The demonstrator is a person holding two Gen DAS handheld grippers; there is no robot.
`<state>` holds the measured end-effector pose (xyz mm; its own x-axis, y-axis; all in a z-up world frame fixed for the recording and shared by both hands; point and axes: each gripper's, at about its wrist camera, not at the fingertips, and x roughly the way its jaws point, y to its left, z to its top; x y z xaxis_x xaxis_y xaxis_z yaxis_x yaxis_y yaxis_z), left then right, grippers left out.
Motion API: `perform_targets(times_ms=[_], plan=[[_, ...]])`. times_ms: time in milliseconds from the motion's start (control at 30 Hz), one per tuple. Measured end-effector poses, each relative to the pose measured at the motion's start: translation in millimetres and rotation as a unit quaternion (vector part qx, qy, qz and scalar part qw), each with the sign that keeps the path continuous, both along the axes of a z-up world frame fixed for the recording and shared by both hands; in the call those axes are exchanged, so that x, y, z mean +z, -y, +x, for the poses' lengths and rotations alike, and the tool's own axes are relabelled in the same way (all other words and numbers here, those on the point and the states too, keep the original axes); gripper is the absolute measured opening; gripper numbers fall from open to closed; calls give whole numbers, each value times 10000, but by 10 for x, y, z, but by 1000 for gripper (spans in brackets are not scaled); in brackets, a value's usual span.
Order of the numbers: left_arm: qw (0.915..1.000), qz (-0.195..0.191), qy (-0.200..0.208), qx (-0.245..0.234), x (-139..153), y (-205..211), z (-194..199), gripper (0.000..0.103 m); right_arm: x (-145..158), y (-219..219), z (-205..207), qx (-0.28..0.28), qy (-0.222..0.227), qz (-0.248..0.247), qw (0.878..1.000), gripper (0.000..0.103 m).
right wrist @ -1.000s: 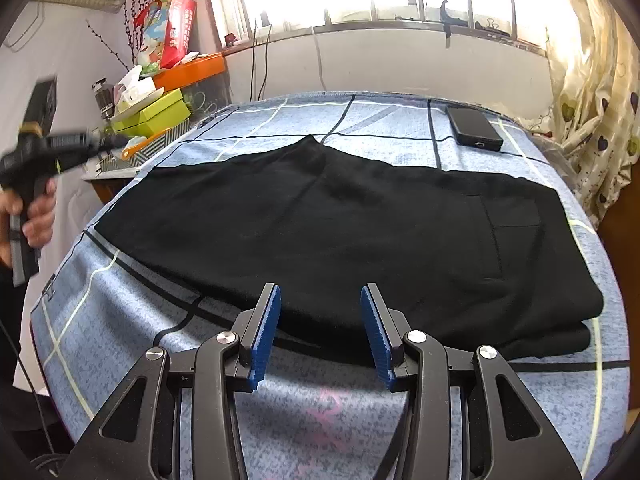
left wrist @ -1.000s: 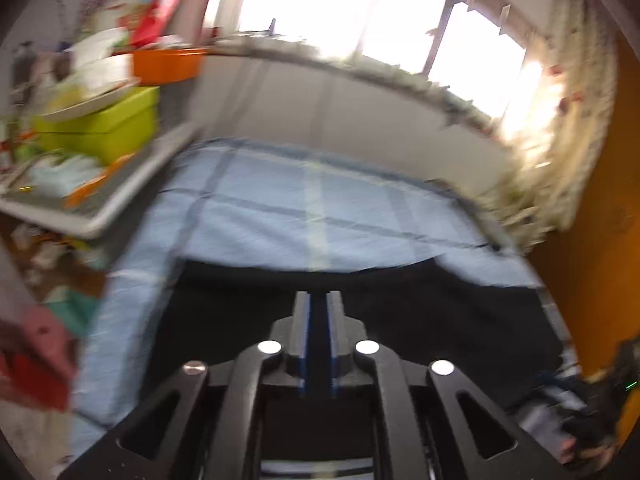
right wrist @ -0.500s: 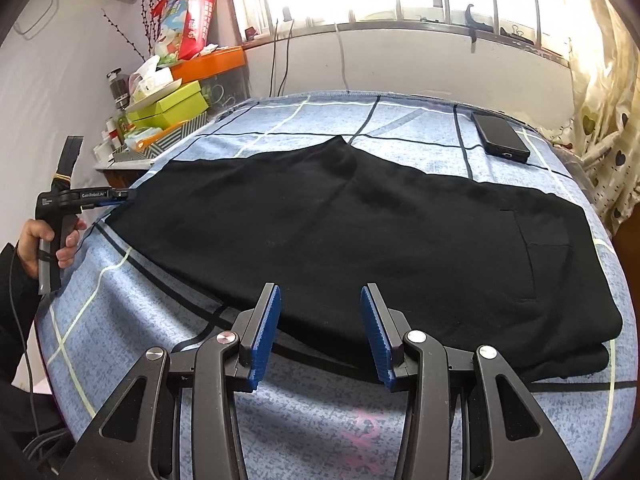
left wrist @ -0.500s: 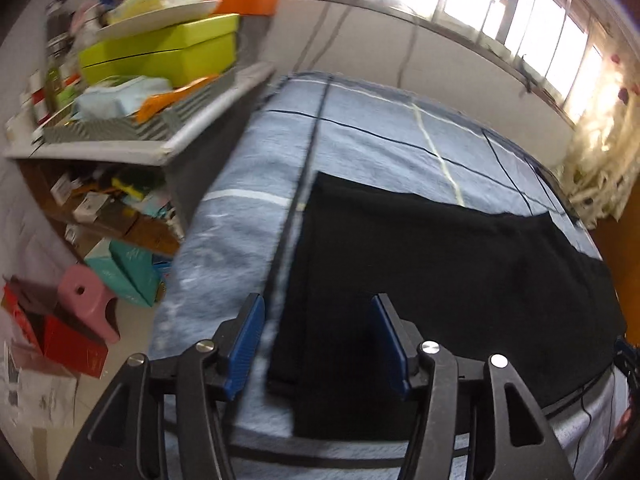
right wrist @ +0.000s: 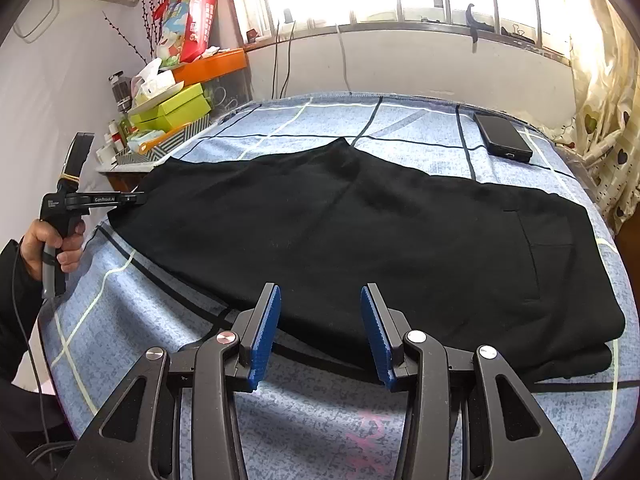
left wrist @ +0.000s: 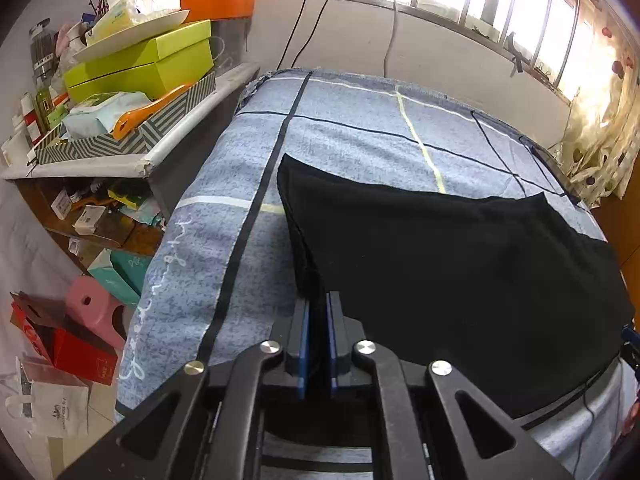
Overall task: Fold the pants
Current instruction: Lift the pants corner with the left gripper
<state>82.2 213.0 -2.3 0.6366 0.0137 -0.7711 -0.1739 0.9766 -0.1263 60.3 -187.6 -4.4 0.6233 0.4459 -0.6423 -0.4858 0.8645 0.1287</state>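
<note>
- The pants (black, already doubled lengthwise) lay flat across the bed, hems at the left end.
- The left gripper had its jaws clamped together on the near hem corner of the pants.
- The right gripper hovered at the near long edge, jaws wide apart and holding nothing.
- A phone lay on the bed beyond the pants, near the waist end.
- A cluttered shelf stood just beside the bed.
</note>
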Motion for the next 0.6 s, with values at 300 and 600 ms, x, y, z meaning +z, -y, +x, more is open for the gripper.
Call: perform_targets(times_ms=[300,600], plan=[[9936,-839,585,-471,485,370,-44,5,5,100,15,-152,-12,90,9998,43],[9718,-1143,903,-1855,814,1432,111,5,12,230,47,-339,-21,159,9993,43]])
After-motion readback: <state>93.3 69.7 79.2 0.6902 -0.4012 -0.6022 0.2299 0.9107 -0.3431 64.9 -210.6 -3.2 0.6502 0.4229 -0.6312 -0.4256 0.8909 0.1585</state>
